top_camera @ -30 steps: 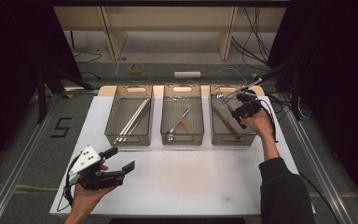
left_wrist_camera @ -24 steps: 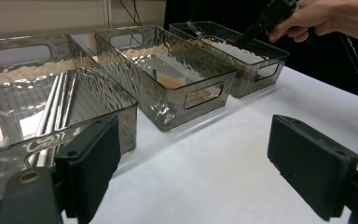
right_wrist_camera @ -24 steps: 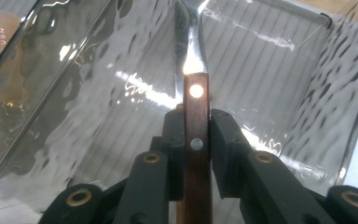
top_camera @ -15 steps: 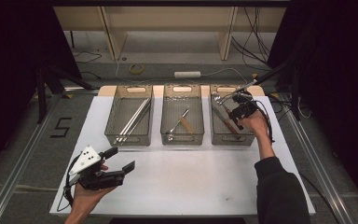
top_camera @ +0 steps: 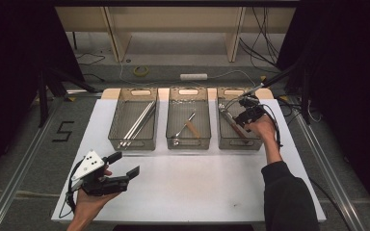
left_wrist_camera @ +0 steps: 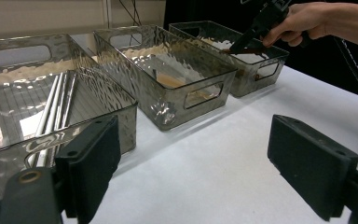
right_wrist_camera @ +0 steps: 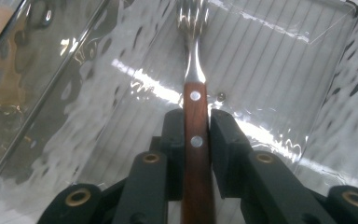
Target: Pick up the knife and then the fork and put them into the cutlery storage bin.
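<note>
A fork (right_wrist_camera: pixel 195 70) with a red-brown riveted wooden handle and steel tines is clamped between the jaws of my right gripper (right_wrist_camera: pixel 196 122). Its tines point down into the right clear bin (right_wrist_camera: pixel 279 51). From above, my right gripper (top_camera: pixel 241 118) reaches over the right bin (top_camera: pixel 240 147) with the fork (top_camera: pixel 228 117) slanting inside it. My left gripper (top_camera: pixel 125 163) rests open near the front left of the white table (top_camera: pixel 197 187), with nothing between its jaws. In the left gripper view, its wide-set jaws (left_wrist_camera: pixel 200 163) frame bare tabletop, and the right gripper (left_wrist_camera: pixel 242 44) is far off.
Three clear bins stand in a row at the back of the table. The left bin (top_camera: pixel 132 144) holds long metal sticks (top_camera: pixel 137 122). The middle bin (top_camera: pixel 188 144) holds a wood-handled utensil (top_camera: pixel 185 127). Cables trail behind the table on the floor.
My right gripper has shifted slightly left and down over the right bin, with the fork still in it. The left gripper has kept still.
</note>
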A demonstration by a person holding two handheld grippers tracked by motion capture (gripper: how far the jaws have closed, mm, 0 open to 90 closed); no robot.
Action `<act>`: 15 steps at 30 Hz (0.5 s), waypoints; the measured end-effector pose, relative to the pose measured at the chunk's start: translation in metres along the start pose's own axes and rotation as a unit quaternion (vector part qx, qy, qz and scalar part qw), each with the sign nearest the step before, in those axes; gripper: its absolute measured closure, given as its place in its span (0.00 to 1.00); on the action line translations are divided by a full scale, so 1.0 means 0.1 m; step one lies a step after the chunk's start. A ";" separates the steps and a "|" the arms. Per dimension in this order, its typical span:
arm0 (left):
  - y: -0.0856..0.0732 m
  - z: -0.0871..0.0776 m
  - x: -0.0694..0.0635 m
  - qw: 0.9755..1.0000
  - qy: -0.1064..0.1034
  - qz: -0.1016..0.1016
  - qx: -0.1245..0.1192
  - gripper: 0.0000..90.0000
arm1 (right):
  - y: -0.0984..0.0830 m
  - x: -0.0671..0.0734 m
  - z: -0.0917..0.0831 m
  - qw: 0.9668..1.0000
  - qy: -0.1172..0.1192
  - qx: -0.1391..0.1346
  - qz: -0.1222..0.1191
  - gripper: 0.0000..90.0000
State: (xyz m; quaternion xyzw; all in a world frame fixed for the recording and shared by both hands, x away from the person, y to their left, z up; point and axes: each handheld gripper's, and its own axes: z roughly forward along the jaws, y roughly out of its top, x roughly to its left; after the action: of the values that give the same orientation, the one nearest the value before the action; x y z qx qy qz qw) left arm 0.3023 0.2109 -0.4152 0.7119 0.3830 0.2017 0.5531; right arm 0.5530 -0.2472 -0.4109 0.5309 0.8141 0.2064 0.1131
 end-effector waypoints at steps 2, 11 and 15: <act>0.00 0.00 0.00 1.000 0.000 0.000 0.000 0.19 | 0.00 0.00 0.02 1.000 -0.001 0.006 0.005 0.82; 0.00 0.00 0.00 1.000 0.000 0.002 0.001 0.19 | 0.03 0.00 -0.09 0.999 0.022 -0.029 0.006 0.73; 0.00 0.00 0.00 1.000 0.000 0.000 0.000 0.19 | 0.02 0.01 -0.10 0.999 0.029 -0.030 0.005 0.69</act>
State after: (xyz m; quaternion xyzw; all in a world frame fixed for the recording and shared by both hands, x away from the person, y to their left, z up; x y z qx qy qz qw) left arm 0.3023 0.2108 -0.4152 0.7117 0.3832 0.2013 0.5533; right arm 0.5509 -0.2477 -0.4012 0.5252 0.8077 0.2466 0.1046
